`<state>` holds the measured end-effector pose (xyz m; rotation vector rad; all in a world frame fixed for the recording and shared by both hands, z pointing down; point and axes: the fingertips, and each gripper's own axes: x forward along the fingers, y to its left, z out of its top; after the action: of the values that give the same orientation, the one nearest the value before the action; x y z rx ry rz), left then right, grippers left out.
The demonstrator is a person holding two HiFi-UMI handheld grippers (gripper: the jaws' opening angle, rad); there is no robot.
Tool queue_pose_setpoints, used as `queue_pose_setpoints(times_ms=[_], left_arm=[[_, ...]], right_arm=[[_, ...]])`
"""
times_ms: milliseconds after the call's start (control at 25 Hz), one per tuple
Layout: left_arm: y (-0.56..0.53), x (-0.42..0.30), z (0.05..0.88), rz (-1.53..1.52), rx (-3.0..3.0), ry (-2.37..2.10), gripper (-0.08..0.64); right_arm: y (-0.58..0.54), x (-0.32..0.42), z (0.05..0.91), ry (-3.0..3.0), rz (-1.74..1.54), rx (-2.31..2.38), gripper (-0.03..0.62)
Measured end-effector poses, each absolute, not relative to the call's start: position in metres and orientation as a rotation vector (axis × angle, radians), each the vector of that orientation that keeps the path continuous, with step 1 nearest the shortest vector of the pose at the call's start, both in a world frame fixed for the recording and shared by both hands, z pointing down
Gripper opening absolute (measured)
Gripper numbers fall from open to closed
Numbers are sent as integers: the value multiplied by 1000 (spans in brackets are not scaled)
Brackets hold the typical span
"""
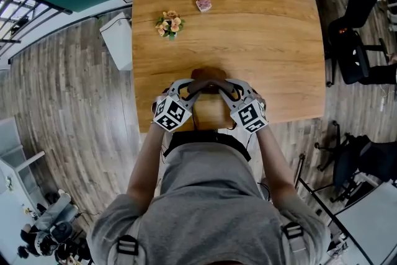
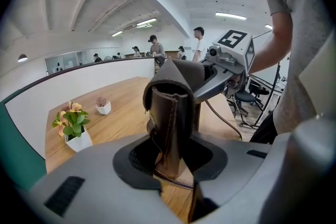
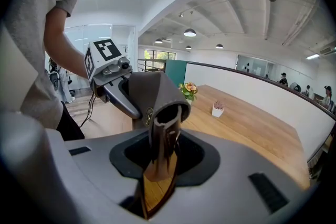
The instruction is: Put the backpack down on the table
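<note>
A brown leather backpack (image 1: 209,76) hangs over the near edge of the wooden table (image 1: 260,28), mostly hidden under my two grippers. My left gripper (image 1: 184,90) is shut on a folded leather strap (image 2: 169,113) at the backpack's top left. My right gripper (image 1: 236,90) is shut on the matching leather fold (image 3: 159,107) at the top right. A dark handle arches between them. In the left gripper view the right gripper (image 2: 224,63) shows just beyond the leather. The right gripper view shows the left gripper (image 3: 113,78) the same way. The backpack's lower body is hidden.
A small pot of orange flowers (image 1: 169,24) and a tiny pink succulent pot (image 1: 203,5) stand farther back on the table. A white box (image 1: 118,40) sits on the floor by the table's left edge. Black chairs (image 1: 356,53) stand at the right. Several people stand far off.
</note>
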<state>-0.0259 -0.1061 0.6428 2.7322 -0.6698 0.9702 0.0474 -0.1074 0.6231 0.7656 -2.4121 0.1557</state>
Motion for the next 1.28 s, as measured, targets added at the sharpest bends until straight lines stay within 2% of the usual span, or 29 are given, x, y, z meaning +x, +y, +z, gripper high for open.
queue_pose_setpoints(times_ms=[680,840,1040,1280], left_arm=[[-114,-23,658,1015,2726,-656,144],[-115,-24,659,1004,2720,-679,176],[-118,-21,659,989,2713,-697,256],[-119,-21,659,994,2708,-712,299]], right_arm=[[-114,54,642,-2369,161,774,130],[-116,53,642,-2374,162,796,154],[-118,54,642,-2377,176,830,222],[-118,57,639,-2376,168,845,265]])
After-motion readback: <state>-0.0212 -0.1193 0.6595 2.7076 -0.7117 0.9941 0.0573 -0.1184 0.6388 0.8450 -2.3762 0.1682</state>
